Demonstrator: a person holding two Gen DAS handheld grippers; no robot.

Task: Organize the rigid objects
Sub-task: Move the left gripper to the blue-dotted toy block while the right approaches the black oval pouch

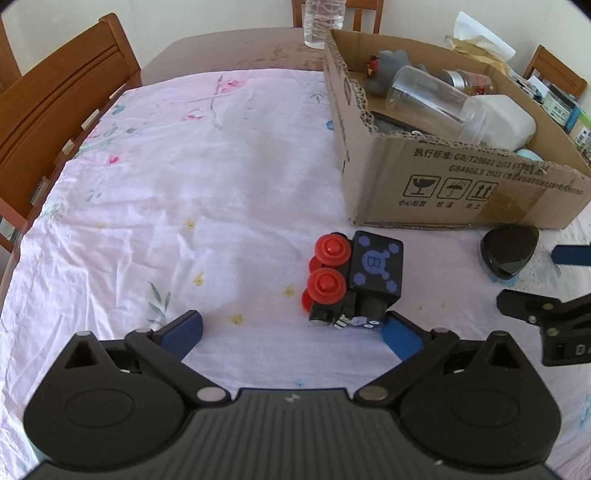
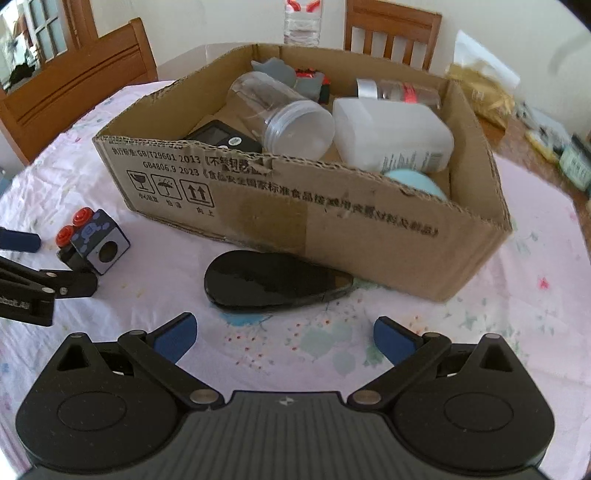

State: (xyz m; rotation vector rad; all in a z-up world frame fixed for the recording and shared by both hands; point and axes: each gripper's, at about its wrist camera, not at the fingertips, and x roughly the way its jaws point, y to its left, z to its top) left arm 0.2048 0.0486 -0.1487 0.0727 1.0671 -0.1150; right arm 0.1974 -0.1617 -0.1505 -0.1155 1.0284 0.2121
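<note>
— Right, item one: what lies loose on the flowered tablecloth (image 1: 184, 166)?

— Toy train (image 1: 354, 280), black body, red wheels, blue markings, tipped on its side with the wheels facing up. It lies in front of the cardboard box (image 1: 424, 184), apart from it. Item two: glossy black rounded object (image 2: 273, 280), flat on the cloth, just beside the box's near wall; whether it touches the card I cannot tell.

— And the tools?

— Left gripper (image 1: 291, 328): jaws spread wide, nothing clamped. The train sits toward its right-hand blue finger (image 1: 400, 338), its lower end just at that fingertip; contact not clear. Right gripper (image 2: 284, 332): jaws likewise wide apart, empty, bare cloth between them, the black rounded object just ahead.

— Contents of the box?

— Clear plastic jar (image 2: 284, 118) lying on its side, white plastic bottle (image 2: 391, 133) beside it, small jar with a silver lid (image 2: 391, 90) behind that, grey soft-looking toy (image 2: 280, 72) at the back, flat black item (image 2: 221, 138) against the near wall, pale blue rounded thing (image 2: 413, 181) in the near corner.

— Surroundings?

— Water bottle (image 1: 323, 22) standing behind the box; wooden chairs (image 1: 62, 96) around the table; clutter of small packages (image 2: 565, 155) off to the right.
</note>
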